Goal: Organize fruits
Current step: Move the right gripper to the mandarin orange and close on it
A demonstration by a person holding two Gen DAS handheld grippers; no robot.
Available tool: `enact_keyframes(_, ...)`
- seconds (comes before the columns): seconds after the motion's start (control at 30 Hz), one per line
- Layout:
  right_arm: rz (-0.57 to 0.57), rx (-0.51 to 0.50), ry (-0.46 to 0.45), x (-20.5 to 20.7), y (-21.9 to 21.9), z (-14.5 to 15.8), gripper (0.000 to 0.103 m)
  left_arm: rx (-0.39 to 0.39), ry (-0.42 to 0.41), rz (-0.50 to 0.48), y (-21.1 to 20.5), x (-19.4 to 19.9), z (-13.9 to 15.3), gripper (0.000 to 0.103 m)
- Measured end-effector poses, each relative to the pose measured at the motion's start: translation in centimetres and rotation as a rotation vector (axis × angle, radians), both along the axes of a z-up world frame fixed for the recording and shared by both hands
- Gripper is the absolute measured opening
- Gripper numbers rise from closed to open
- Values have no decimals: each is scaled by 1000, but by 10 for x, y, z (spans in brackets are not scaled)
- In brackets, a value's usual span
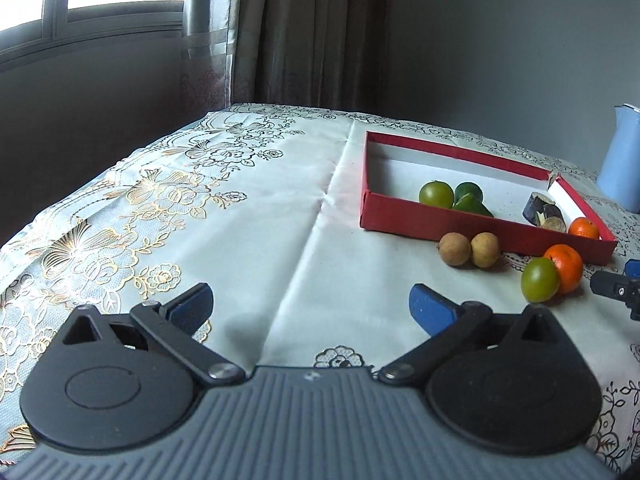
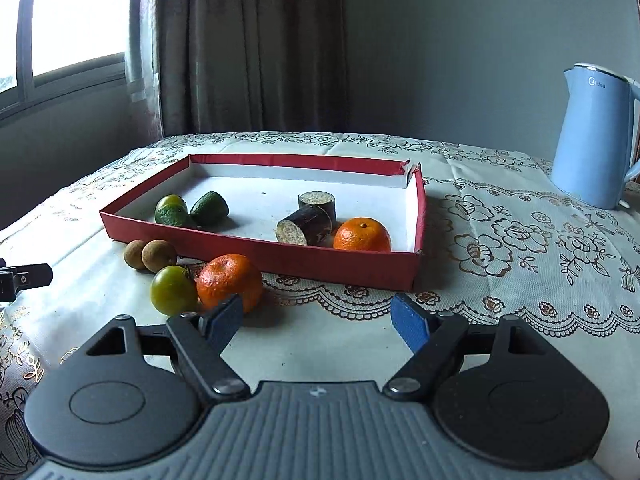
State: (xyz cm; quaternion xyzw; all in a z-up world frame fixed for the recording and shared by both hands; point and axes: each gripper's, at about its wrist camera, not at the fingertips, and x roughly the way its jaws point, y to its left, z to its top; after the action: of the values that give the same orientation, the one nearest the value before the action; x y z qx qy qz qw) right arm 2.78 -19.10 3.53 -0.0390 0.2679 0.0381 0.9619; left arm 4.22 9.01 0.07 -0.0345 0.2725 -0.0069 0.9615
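A shallow red box [image 2: 280,258] [image 1: 460,230] lies on the table. Inside it are three green fruits [image 2: 188,210] [image 1: 454,196], two dark sugarcane pieces [image 2: 308,220] [image 1: 542,210] and an orange [image 2: 362,236] [image 1: 584,228]. On the cloth in front of the box lie two brown longans [image 2: 150,255] [image 1: 470,249], a green fruit [image 2: 173,290] [image 1: 540,280] and an orange [image 2: 229,282] [image 1: 566,268]. My right gripper [image 2: 318,322] is open and empty, its left finger just before the loose orange. My left gripper [image 1: 310,306] is open and empty over bare cloth, left of the fruits.
A light blue electric kettle [image 2: 596,136] [image 1: 622,160] stands at the back right. The table wears a pale floral cloth [image 1: 200,208]. A curtain and window are behind the table. The right gripper's tip [image 1: 618,288] shows at the left wrist view's right edge.
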Motion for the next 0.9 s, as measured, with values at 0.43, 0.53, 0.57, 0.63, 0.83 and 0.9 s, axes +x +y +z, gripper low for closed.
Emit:
enact_keyframes(0.43, 41, -49, 47, 21, 32, -6, 81, -131, 26, -17, 18, -2, -5, 103)
enact_keyframes(0.53, 44, -35, 62, 28, 33, -6, 81, -140, 27, -21, 19, 0, -5, 103)
enact_keyframes(0.57, 45, -29, 67, 31, 33, -6, 81, -141, 27, -21, 20, -1, -5, 103)
enact_keyframes(0.63, 49, -19, 80, 37, 35, -6, 81, -142, 27, -21, 19, -1, -5, 103)
enact_keyframes(0.83, 81, -9, 118, 46, 45, -10, 60, -118, 38, -21, 16, 0, -5, 103)
enact_keyframes(0.9, 97, -11, 122, 47, 50, -11, 51, -115, 39, -21, 16, 0, -5, 103)
